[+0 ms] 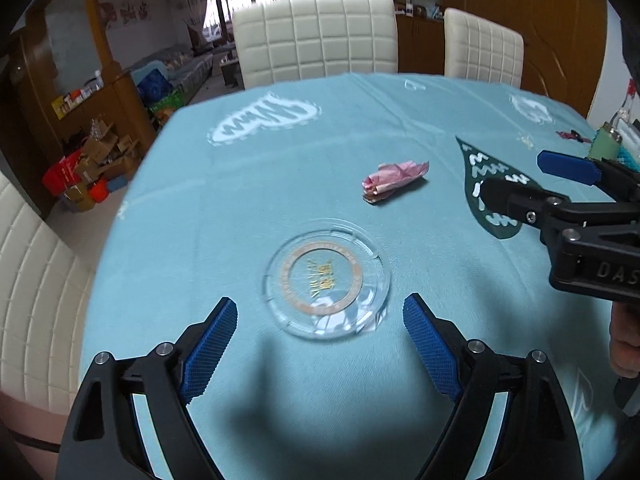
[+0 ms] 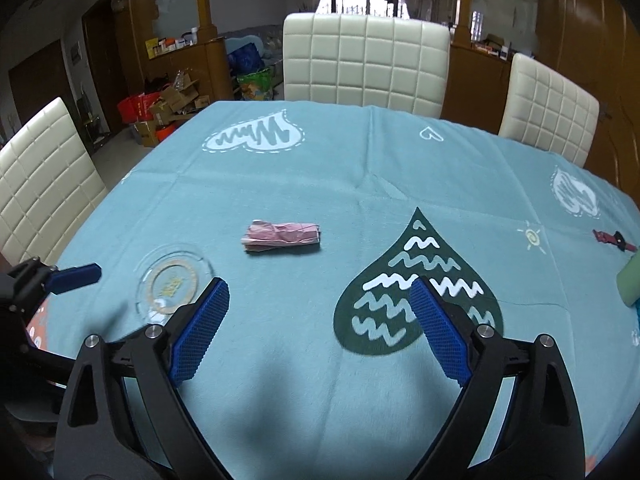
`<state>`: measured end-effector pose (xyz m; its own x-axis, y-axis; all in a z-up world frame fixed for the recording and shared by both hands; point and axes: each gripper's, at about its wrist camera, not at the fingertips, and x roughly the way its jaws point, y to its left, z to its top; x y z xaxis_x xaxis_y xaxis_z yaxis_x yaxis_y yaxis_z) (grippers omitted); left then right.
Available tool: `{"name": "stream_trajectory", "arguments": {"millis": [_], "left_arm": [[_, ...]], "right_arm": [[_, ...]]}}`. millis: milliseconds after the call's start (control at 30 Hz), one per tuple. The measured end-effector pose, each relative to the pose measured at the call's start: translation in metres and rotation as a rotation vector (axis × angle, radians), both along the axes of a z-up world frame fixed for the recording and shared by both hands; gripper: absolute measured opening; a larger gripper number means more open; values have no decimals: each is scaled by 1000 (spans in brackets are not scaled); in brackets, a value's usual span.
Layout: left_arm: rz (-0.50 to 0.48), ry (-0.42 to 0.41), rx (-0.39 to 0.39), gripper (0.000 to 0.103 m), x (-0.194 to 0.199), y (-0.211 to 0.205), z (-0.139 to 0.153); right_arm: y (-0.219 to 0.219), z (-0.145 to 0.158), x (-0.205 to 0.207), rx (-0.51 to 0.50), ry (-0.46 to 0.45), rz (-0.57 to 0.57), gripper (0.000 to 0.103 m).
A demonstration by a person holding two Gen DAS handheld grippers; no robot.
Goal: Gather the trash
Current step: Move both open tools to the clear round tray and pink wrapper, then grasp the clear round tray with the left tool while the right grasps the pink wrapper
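A dining room with white quilted chairs (image 2: pixel 366 64) surrounds a table under a light blue cloth (image 2: pixel 320 176) printed with white and dark green drop shapes. On the cloth lies the one clear piece of trash, a crumpled pink wrapper (image 2: pixel 282 237), near the middle of the table and apart from everything else. A clear glass dish (image 1: pixel 326 278) with a gold ring sits nearer the person, just ahead of the left gripper (image 1: pixel 320 320). At the right edge are a small dark red item (image 2: pixel 612 240) and part of a green object (image 2: pixel 629 282), too cut off to identify.

Both tools hover above the cloth, empty. The left gripper's blue pads stand wide apart, bracketing the dish without touching it. The right gripper (image 2: pixel 320 306) is likewise spread wide, aimed over the dark green drop (image 2: pixel 416 284), with the wrapper ahead and slightly left of it.

The step in hand looks like the approach, with nothing picked up yet. The next move probably calls for the right gripper to travel forward and left, descend so the pads straddle the wrapper, then close. The wrapper is thin and light, so a low, centred pinch seems wise.
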<state>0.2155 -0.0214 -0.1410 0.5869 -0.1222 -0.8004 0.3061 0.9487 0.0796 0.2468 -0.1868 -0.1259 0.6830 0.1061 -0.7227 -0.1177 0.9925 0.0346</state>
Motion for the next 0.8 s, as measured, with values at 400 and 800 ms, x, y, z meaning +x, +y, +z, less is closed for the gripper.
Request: {"name": "stream_trajectory", "arguments": {"millis": [400, 800], "left_arm": [[31, 21, 58, 83, 34, -4, -23], [173, -81, 45, 82, 63, 30, -7]], "right_arm": [[15, -23, 45, 31, 33, 65, 92], [35, -37, 74, 1, 60, 90, 93]]}}
